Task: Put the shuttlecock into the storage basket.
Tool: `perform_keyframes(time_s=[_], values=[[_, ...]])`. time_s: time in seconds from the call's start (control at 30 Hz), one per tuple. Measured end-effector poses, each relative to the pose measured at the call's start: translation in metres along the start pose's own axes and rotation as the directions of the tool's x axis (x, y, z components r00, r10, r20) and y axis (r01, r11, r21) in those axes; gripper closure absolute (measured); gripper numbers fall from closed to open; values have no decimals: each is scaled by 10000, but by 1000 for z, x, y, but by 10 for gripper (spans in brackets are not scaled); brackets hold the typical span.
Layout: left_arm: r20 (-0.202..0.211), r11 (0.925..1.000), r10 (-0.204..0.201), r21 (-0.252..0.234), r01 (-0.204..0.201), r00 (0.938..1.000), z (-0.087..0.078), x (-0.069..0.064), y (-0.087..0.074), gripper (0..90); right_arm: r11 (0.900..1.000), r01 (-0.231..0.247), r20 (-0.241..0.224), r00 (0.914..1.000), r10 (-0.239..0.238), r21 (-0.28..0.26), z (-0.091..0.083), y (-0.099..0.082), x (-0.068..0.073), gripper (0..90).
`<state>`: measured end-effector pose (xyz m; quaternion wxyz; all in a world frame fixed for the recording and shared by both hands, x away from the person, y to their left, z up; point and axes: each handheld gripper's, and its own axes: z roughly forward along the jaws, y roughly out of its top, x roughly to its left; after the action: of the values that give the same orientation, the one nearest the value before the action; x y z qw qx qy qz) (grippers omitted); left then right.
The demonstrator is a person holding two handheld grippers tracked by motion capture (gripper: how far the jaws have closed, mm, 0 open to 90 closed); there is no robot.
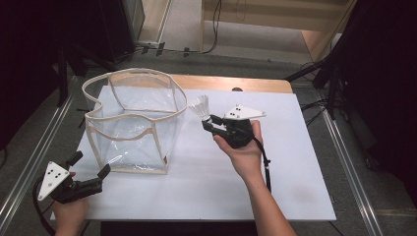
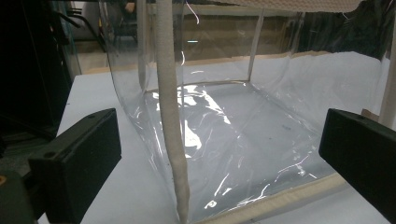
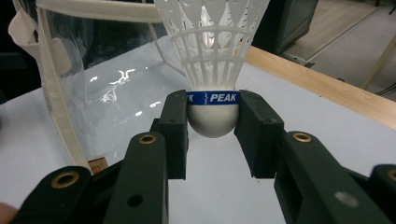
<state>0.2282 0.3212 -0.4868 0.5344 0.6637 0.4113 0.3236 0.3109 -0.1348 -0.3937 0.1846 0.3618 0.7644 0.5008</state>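
A white plastic shuttlecock with a blue band is clamped by its round cork between the jaws of my right gripper. In the high view that right gripper holds the shuttlecock just right of a clear plastic bag with cream trim, skirt pointing toward the bag's rim. My left gripper rests at the table's front left corner, jaws wide apart, aimed at the bag's near corner. In the left gripper view the bag's cream corner seam stands between the two jaws, untouched.
The bag stands upright with its mouth open on a white board over a wooden table. Dark stands and cables lie on the floor around the table. A metal rail runs along the right.
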Motion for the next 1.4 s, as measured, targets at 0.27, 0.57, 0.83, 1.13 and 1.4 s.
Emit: perform_keyframes(time_s=[0.27,0.57,0.83,1.13,1.4], values=[[1,10000,-51,-34,51,10000,0,0,0,0,9999,-53,47,10000,53,-129,-2,7,1,628],[25,10000,-59,-32,59,10000,0,0,0,0,9996,17,244,9997,-10,-294,-5,21,3,628],[31,9999,-142,-40,142,9999,0,1,0,0,9993,31,222,9998,-23,-364,-3,29,4,628],[34,9999,-161,-26,161,9999,1,1,0,0,9988,82,147,9999,-75,-473,1,37,7,628],[58,9998,-205,-51,205,9998,0,2,0,0,9987,97,76,9999,-94,-499,6,42,11,628]])
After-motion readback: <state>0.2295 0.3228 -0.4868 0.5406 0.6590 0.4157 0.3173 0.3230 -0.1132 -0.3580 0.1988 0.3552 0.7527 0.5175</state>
